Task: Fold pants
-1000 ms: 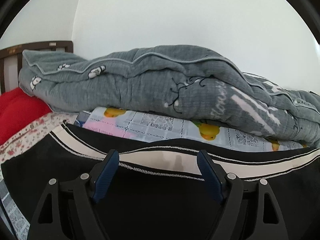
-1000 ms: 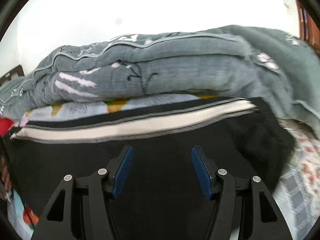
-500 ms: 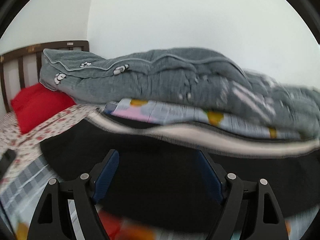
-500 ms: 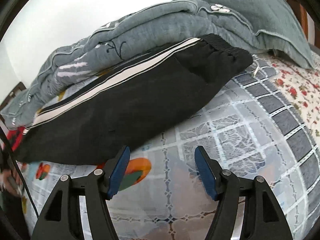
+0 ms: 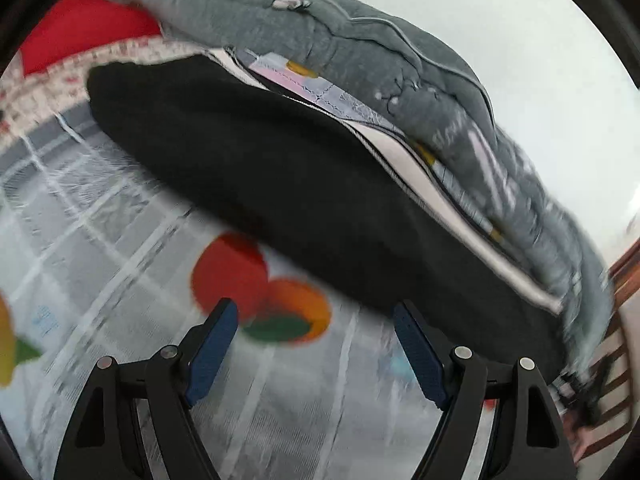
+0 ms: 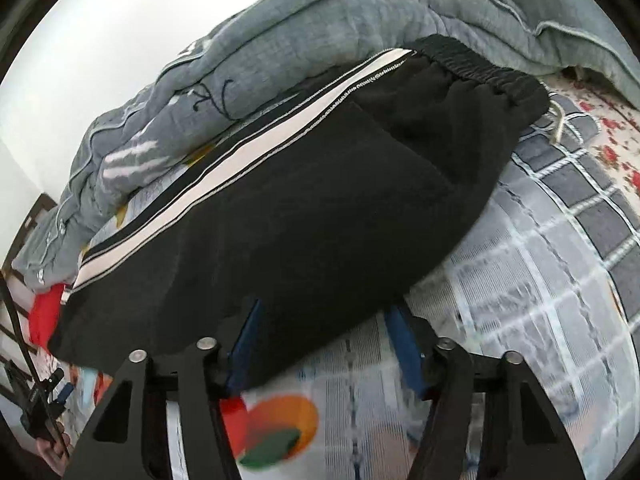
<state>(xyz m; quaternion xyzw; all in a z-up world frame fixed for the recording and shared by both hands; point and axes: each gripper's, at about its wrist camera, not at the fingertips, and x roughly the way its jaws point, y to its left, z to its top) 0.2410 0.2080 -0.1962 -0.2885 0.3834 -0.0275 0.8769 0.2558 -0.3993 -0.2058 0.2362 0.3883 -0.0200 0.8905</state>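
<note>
The black pants (image 5: pixel 288 184) with a white side stripe lie folded lengthwise on the bed against a grey quilt; the right wrist view shows them (image 6: pixel 304 216) with the elastic waistband at the upper right. My left gripper (image 5: pixel 316 316) is open and empty, just short of the pants' near edge, over the patterned sheet. My right gripper (image 6: pixel 320 320) is open with its blue fingers (image 6: pixel 402 340) at the pants' near edge; the cloth covers the tip of the left finger.
A rolled grey quilt (image 6: pixel 312 36) lies behind the pants by the white wall. The sheet (image 5: pixel 100 240) has a grey check and fruit prints. A red pillow (image 5: pixel 80 24) and a wooden bed rail (image 5: pixel 624 280) sit at the ends.
Both grippers have drawn back from over the pants and tilted. The left now hangs over the sheet. The right has come back to the pants' near edge.
</note>
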